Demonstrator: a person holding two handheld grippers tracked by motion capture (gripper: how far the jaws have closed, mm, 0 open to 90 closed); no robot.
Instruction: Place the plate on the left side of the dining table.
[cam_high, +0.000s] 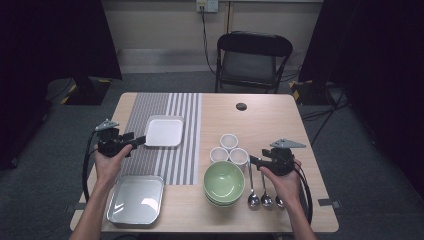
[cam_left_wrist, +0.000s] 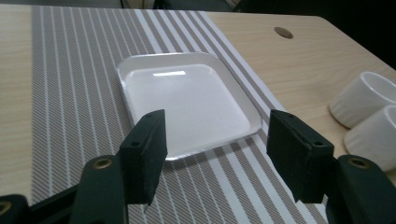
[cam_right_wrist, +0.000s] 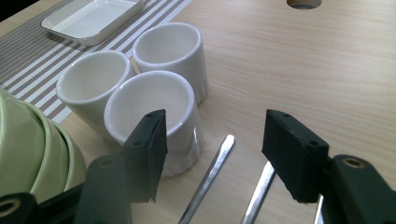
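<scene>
The left gripper (cam_high: 134, 142), at mid-left in the high view, has its jaws apart and empty, aimed at the white square plate (cam_left_wrist: 187, 102) on the striped placemat (cam_left_wrist: 60, 93). The right gripper (cam_high: 256, 161), at lower right, is likewise parted and empty, beside three white cups (cam_right_wrist: 154, 105) and above the spoons (cam_high: 253, 192).

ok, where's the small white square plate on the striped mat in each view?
High view: white square plate left of centre, on the striped mat, just right of the left gripper.
Left gripper view: centre, just beyond the open jaws.
Right gripper view: top left corner, beyond the three white cups.
Shared landmark: the striped mat under it.
</scene>
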